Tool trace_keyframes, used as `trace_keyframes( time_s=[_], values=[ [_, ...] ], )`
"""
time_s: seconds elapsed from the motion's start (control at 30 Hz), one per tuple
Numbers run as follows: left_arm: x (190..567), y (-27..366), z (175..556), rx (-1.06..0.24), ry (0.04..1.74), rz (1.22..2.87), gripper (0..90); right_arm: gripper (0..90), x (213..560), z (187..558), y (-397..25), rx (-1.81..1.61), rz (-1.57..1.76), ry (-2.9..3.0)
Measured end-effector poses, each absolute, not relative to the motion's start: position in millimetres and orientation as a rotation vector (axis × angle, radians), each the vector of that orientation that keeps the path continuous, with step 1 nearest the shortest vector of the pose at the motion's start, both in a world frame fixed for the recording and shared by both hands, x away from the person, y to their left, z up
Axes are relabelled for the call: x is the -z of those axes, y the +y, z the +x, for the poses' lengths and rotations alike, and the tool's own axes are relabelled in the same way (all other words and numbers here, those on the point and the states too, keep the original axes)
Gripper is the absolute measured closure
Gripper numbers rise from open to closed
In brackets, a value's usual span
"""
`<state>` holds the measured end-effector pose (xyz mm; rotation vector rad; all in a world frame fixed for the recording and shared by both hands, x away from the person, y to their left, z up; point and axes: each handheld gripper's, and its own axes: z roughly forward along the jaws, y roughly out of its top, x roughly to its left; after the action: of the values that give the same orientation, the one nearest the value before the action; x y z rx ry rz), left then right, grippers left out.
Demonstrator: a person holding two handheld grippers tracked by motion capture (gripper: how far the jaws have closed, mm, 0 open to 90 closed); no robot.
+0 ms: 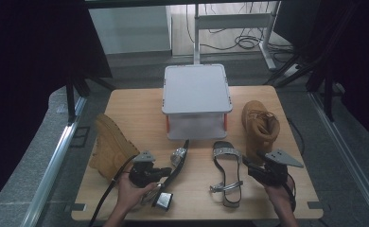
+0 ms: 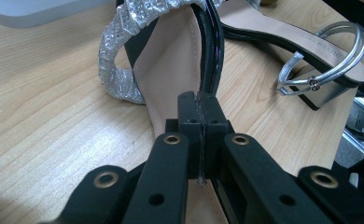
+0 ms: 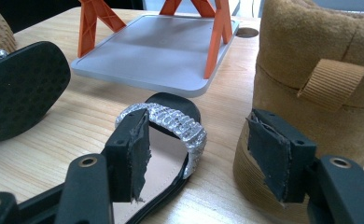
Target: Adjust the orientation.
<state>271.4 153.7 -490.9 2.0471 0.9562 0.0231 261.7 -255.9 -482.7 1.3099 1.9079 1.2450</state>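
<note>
Between the clenched jaws of the left gripper [image 2: 201, 135], the tipped sandal [image 2: 180, 70] runs lengthwise straight ahead, while the right gripper [image 3: 208, 154] stands released over the flat sandal [image 3: 166, 140].

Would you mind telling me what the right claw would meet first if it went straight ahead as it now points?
Most likely the flat sandal: its silver toe strap sits just ahead between the open right claw jaws. The tan boot stands close beside, probably just off the line.

Faint print marks the second sandal's insole [image 2: 332, 44], too small to read.
</note>
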Motion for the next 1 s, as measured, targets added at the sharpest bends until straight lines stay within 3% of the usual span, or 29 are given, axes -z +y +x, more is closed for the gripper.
trace_keyframes(
  time_s=[0.57, 1.0],
  values=[
    [491.0, 145.7, 269.7, -0.059, 0.969, 2.078, 89.5, 39.4, 484.3, 260.9, -256.7, -1.232, 1.322, 1.909],
    [505.5, 113.9, 265.4, 0.022, 0.911, 2.125, 89.4, 38.7, 484.3, 259.2, -254.9, -1.254, 1.294, 1.930]
  ],
)
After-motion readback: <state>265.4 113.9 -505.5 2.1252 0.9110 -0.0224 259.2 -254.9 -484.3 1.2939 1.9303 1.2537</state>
